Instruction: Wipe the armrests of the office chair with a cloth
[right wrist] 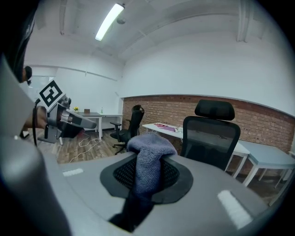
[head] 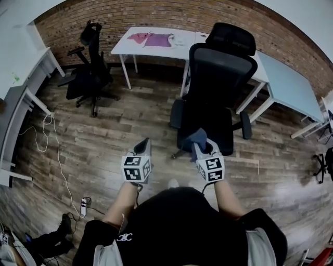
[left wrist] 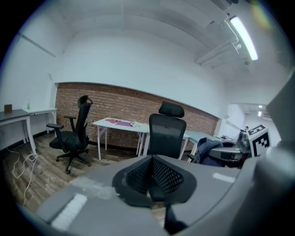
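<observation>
Blue-grey cloth [right wrist: 148,161] was clamped between the closed jaws of the right tool [head: 200,148], on the near side of the black office chair [head: 221,72] and its armrests [head: 177,113], while the left tool [head: 142,145], jaws together, gripped nothing.

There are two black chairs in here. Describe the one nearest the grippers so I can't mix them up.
Find the brick wall with the white tables against it. The office chair stands before their right half, seat facing the person, just beyond the blue-grey cloth in the right gripper. The other black chair stands far left, turned sideways.
</observation>
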{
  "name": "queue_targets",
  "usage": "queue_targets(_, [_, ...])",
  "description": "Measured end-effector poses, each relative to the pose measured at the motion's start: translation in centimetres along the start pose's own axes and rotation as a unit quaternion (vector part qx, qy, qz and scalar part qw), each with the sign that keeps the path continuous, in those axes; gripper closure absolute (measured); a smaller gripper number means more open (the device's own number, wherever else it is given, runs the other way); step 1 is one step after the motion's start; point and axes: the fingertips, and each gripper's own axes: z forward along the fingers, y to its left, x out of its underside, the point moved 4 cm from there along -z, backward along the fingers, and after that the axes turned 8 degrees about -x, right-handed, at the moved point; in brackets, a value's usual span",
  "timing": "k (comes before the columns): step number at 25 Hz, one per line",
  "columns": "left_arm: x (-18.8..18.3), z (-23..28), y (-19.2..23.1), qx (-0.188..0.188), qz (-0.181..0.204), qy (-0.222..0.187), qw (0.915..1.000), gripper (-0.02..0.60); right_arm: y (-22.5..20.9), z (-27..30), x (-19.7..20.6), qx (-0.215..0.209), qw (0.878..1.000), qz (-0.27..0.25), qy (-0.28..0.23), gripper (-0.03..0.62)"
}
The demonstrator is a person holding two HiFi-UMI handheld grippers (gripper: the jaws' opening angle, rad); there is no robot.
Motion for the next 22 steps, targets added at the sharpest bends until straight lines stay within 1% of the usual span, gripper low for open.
queue_targets(4, [-1.5, 3.5, -0.6, -0.007, 0.015, 0.002, 0.9999, 0.575, -2.8, 2.3, 0.5, -0.017, 1.000, 0.004, 0.013, 0.525])
queue_targets(8, [-2.7, 6.2, -0.8, -0.016, 0.001, 0.006, 0.9999, 0.575, -4.9, 4.4, 0.6, -0.043, 0.999, 0.004, 0.026, 0.525])
queue_targets(12, [-2.7, 7.7, -0.5, -0.025, -0.002, 0.017, 0.9995, 0.575, -6.4, 6.0, 1.1, -0.055, 0.998, 0.001, 0.041, 0.525])
queue_targets(16, [-2.0, 9.3, 1.1, -0.034, -0.015, 0.034, 0.9987, 0.575, -6.5, 7.8, 2.0, -0.064, 0.996, 0.015, 0.064, 0.525])
queue_targets(19, [-1.8, 11.2, 2.0, -0.023, -0.023, 0.044, 0.9985, 0.575, -6.1, 9.5, 2.8, -0.071, 0.994, 0.025, 0.084, 0.525])
queue_targets(22, [-1.7, 14.1, 3.0, -0.002, -0.019, 0.058, 0.9982, 0.575, -5.7, 11.4, 3.3, -0.066, 0.992, 0.025, 0.101, 0.525])
